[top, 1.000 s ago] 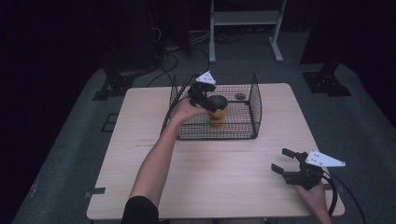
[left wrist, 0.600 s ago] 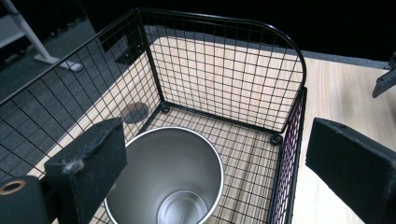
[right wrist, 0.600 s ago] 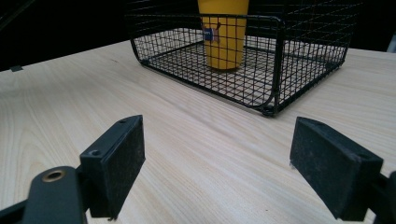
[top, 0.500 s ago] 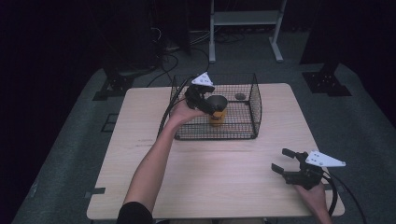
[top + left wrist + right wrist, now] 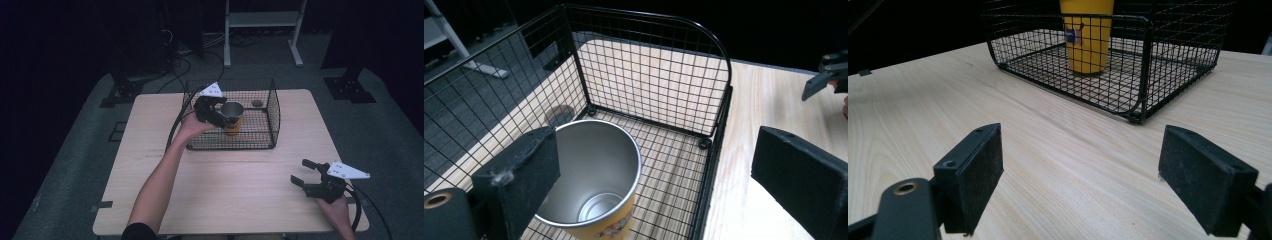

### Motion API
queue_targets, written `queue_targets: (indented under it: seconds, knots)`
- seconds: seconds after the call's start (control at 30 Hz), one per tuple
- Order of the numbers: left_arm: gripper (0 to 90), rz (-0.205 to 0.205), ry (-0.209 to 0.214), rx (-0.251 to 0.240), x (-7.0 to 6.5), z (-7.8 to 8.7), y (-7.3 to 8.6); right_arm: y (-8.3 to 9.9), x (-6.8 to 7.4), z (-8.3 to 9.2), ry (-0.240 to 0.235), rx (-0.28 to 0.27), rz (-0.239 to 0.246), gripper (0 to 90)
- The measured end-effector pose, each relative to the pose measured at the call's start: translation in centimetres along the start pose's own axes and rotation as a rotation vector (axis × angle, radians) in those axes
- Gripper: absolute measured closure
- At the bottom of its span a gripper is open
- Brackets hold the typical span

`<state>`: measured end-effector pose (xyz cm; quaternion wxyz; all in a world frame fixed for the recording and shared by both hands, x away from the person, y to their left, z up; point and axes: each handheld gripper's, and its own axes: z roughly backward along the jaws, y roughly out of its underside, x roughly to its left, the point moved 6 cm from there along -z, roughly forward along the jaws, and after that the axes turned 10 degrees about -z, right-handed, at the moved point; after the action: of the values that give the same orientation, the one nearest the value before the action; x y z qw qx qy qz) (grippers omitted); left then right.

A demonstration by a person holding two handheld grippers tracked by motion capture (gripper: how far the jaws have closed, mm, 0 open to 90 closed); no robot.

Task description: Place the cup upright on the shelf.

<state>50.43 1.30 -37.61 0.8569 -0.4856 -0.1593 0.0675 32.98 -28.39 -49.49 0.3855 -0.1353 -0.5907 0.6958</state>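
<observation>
Left gripper (image 5: 220,111): jaws gaping beside yellow cup (image 5: 232,117), frame centre | cup standing in wire basket (image 5: 272,120) | right gripper (image 5: 307,175): gaping empty, lower right over desk (image 5: 150,150)

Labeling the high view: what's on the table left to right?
Left tool → yellow cup, standing in the wire basket → small dark disc on the basket floor → right tool, near the table's front right corner.
</observation>
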Motion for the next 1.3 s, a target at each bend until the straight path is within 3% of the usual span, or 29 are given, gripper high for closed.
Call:
queue_targets:
  seconds: [0.43,0.7,1.3]
  knots:
    - [4.6,0.020,0.001,-0.012,-1.1,0.4,1.1,0.0,0.0,0.0,0.004,0.001,0.003,16.8]
    - [4.5,0.012,0.000,-0.020,-1.8,1.0,1.4,0.0,0.0,0.0,0.004,0.002,0.000,16.8]
    - [2.6,0.031,0.000,-0.046,-4.1,2.1,3.1,0.0,0.0,0.0,0.007,0.002,0.004,16.6]
